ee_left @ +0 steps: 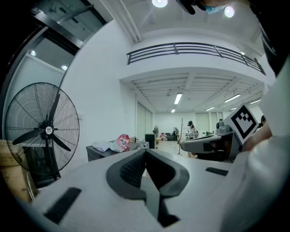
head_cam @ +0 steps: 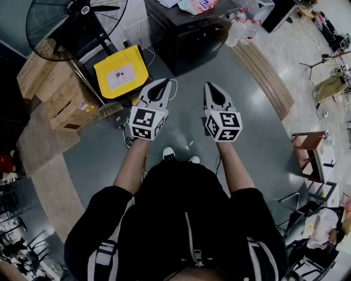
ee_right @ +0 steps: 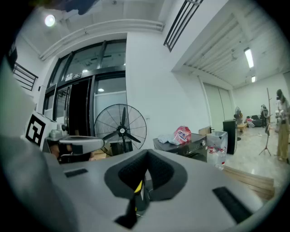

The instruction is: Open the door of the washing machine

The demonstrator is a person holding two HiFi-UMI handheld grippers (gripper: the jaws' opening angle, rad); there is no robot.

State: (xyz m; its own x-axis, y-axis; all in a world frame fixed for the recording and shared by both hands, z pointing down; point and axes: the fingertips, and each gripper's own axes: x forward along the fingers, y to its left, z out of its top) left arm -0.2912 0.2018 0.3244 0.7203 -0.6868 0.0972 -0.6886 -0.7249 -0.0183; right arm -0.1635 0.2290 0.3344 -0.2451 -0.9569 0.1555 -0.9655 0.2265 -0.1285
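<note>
Washer (head_cam: 189,41) stands far ahead, front facing the person, long side running left-right, pink bag (head_cam: 196,5) on top. The 2 grippers, left gripper (head_cam: 163,82) and right gripper (head_cam: 211,85), are near and well apart from it, jaws together on nothing. Only head view shows shoes (head_cam: 169,153). Right gripper view shows washer's front (ee_right: 181,148) and bottles (ee_right: 213,154) to its right.

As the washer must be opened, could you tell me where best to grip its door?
Probably the door edge on the front of the washer, approached straight on: a bag lies on its top, so the door should be in the front face toward you. No handle can be made out yet.
</note>
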